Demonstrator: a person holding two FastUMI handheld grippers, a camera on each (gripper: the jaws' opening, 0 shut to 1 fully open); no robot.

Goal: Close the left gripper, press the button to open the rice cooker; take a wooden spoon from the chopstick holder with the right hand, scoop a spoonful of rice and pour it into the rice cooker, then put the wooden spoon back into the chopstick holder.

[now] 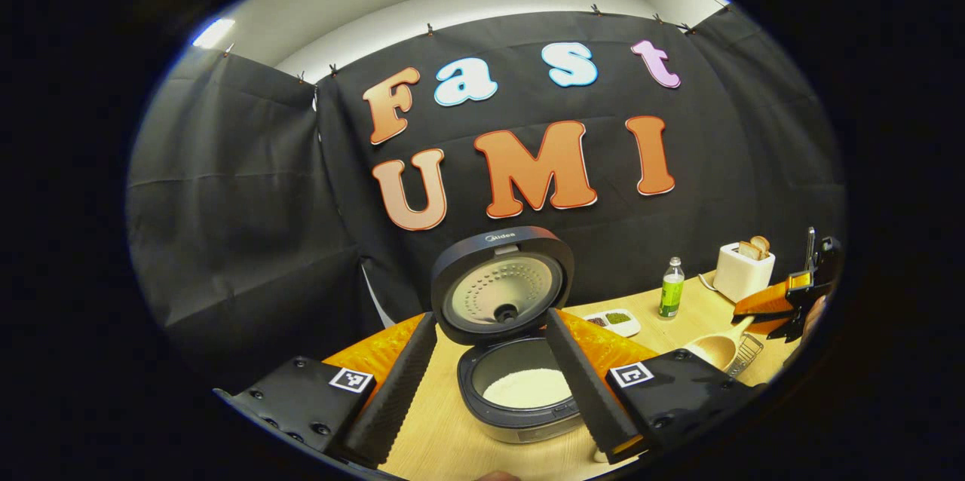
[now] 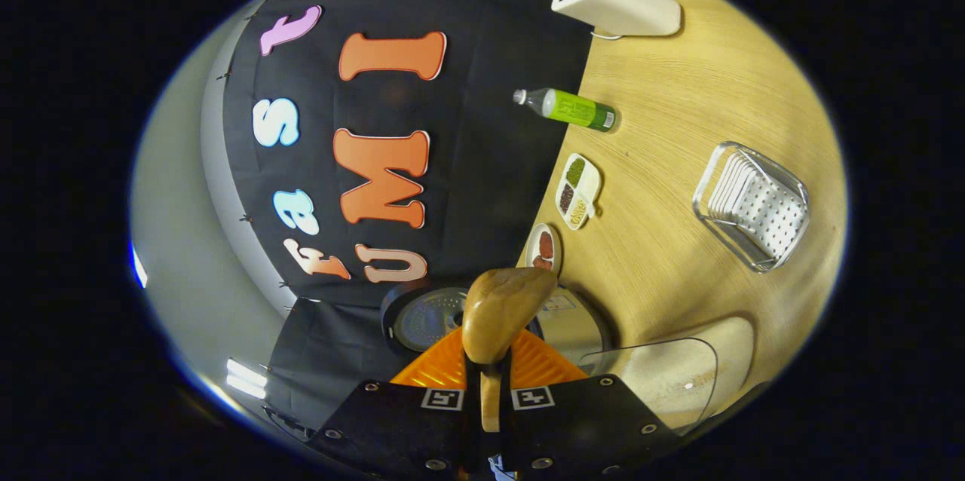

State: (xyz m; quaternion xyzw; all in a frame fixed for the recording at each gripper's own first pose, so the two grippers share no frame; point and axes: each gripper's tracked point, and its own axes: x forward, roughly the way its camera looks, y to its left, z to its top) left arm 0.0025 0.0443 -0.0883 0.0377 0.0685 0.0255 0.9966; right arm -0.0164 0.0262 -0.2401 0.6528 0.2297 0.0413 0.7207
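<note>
Item: wooden spoon (image 2: pixel 499 307). Clamped by its handle between the fingers of the right gripper (image 2: pixel 490 383), which are drawn in tight on it. Long axis runs straight forward from the fingers, bowl end farthest out. In the left gripper view the bowl looks empty.

Item: chopstick holder (image 2: pixel 754 206), a perforated metal basket. Lies ahead and well to the right of the right fingers, apart from the spoon. By my reading the return trip is what remains; the right hand is the nearer one.

Item: rice cooker (image 1: pixel 520 390). Lid up, white rice in the pot. Sits directly ahead between the fingers of the left gripper (image 1: pixel 490 383), which stand wide apart and hold nothing.

Surface: pale wooden table (image 2: pixel 693 89).

Room: white toaster (image 2: pixel 618 2) with bread, green bottle (image 2: pixel 569 108), small condiment dishes (image 2: pixel 577 191), clear container (image 2: pixel 663 379) of rice just right of the right fingers.
</note>
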